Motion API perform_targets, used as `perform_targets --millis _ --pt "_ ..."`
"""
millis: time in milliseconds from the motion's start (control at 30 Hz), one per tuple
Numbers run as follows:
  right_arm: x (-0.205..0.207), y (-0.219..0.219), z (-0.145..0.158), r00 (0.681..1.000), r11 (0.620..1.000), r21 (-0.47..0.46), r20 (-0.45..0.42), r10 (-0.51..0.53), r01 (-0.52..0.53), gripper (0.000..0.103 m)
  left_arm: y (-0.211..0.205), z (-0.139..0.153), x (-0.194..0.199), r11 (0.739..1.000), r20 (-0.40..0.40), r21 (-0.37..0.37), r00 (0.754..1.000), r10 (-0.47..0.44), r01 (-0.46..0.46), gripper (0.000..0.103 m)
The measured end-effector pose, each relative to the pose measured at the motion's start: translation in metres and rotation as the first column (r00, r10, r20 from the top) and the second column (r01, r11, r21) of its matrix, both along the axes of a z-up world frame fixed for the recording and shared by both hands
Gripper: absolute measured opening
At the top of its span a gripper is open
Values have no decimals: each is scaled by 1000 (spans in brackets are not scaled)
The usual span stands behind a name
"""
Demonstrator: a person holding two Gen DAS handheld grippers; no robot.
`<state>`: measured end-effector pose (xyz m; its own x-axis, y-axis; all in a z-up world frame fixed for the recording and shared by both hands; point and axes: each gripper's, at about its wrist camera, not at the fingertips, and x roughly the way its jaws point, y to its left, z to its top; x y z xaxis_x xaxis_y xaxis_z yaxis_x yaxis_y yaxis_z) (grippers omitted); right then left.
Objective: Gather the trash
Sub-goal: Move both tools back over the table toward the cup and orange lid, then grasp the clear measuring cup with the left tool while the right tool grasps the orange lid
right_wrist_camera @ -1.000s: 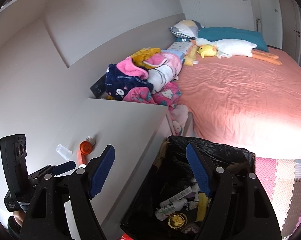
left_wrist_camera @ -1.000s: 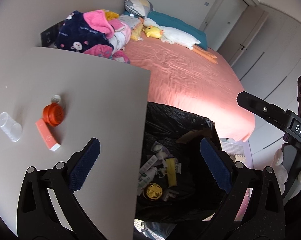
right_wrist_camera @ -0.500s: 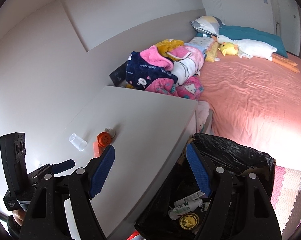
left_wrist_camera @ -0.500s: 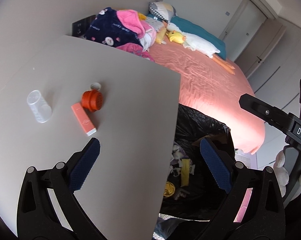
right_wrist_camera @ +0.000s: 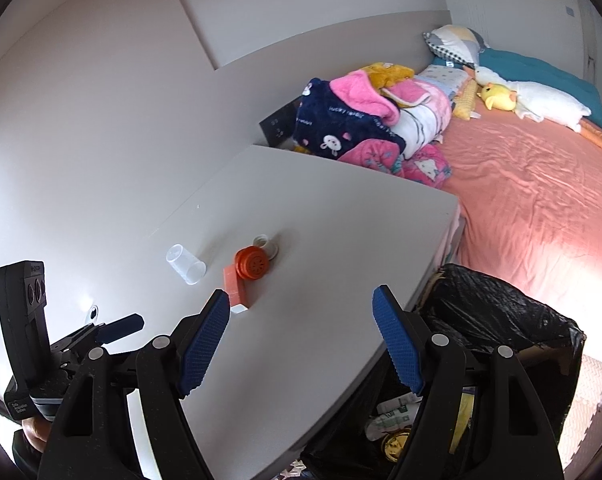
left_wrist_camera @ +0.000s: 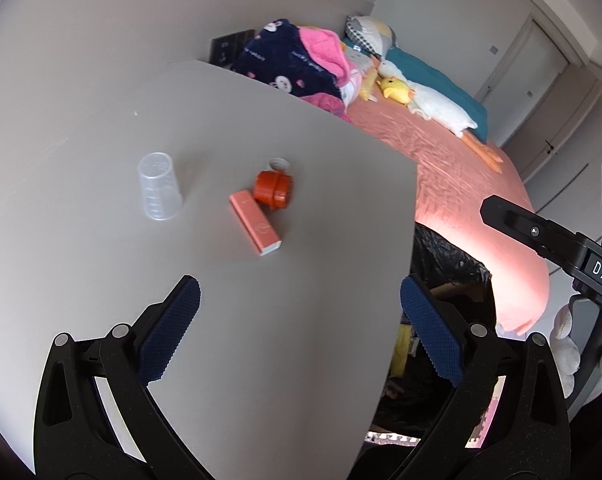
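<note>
On the grey table (left_wrist_camera: 261,340) (right_wrist_camera: 301,320) lie a clear plastic cup (left_wrist_camera: 159,186) (right_wrist_camera: 186,263), an orange cap (left_wrist_camera: 272,189) (right_wrist_camera: 253,263), a small white ring-shaped lid (left_wrist_camera: 278,165) (right_wrist_camera: 264,241) and a pink box (left_wrist_camera: 254,223) (right_wrist_camera: 234,286). My left gripper (left_wrist_camera: 301,328) hangs open over the table's near part, short of the box. My right gripper (right_wrist_camera: 301,338) is open too, empty, just this side of the box. A black-lined trash bin (left_wrist_camera: 449,280) (right_wrist_camera: 501,320) holding wrappers stands at the table's right edge.
A bed with a salmon sheet (right_wrist_camera: 541,200) lies beyond the bin, with piled blankets (right_wrist_camera: 361,120), pillows and plush toys (right_wrist_camera: 499,98) at its head. A wall (right_wrist_camera: 101,120) runs behind the table. A white-gloved hand (left_wrist_camera: 573,352) holds the right gripper.
Both grippers have swung from over the trash bin to over the table, toward the cup, cap and box. Their jaws kept the same width.
</note>
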<state>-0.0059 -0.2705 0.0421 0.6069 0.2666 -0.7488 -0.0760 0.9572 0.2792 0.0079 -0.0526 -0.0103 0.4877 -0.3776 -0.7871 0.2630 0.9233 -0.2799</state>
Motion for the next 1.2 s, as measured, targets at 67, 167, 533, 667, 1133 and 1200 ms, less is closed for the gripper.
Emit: perform_targets --millis 67,167,533,667,1133,1200 --pt "3 6 -2 1000 1000 -1 -4 10 -10 75 7 -1 2 1000 2 2 1000 19 -19 96" --pt "10 16 -8 1000 1000 -2 -16 24 -24 75 19 -4 7 999 6 10 999 49 -49 96" --pt "40 44 -34 997 999 -2 -68 37 -37 75 47 -25 33 994 -20 34 994 107 -107 96" --pt "53 54 -44 996 999 5 -82 39 -38 75 54 -35 47 991 -27 49 992 123 -121 96" --pt "98 82 -92 984 998 41 -168 51 -45 75 71 -61 88 986 -36 73 987 154 -151 96" --pt "104 85 -99 983 998 53 -180 44 -35 74 73 -65 93 985 -35 74 987 158 -156 96"
